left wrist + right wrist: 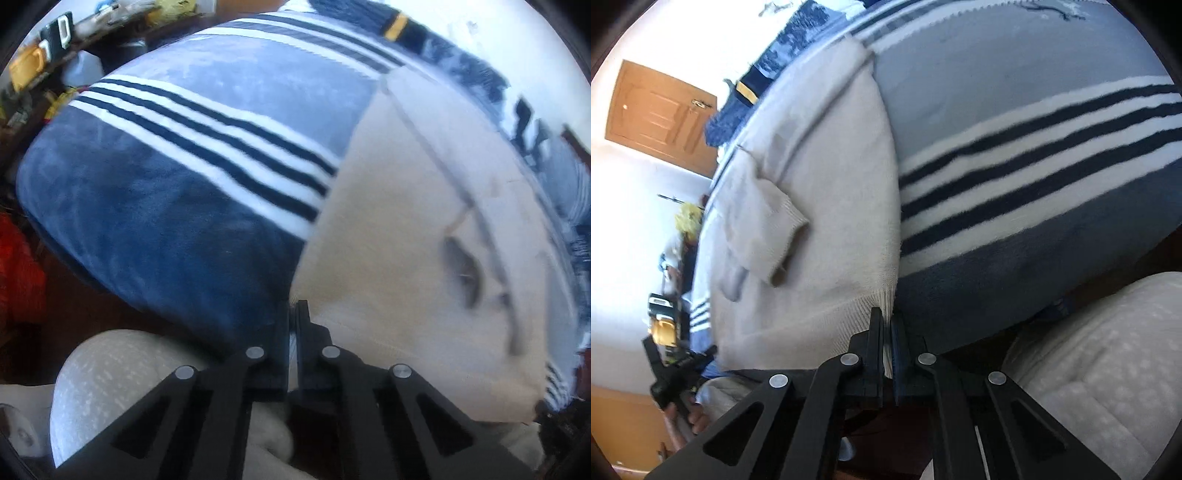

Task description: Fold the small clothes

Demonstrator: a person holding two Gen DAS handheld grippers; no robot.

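Both grippers are down at the near hem of the cream sweater point(812, 206), which lies flat on the blue striped blanket point(166, 206). The left gripper point(293, 314) is pinched nearly shut on one bottom corner, the right gripper point(886, 325) clamped on the other — a matched hold, likely so the hem lifts evenly. One sleeve point(764, 221) lies folded across the body.

This is a home bedroom. A bed is spread with a plush blue blanket point(155, 206) banded in white and navy stripes. Behind it stand white walls and a panelled wooden door point(661, 118) with a metal handle, and cluttered belongings point(40, 62) line the far edge.
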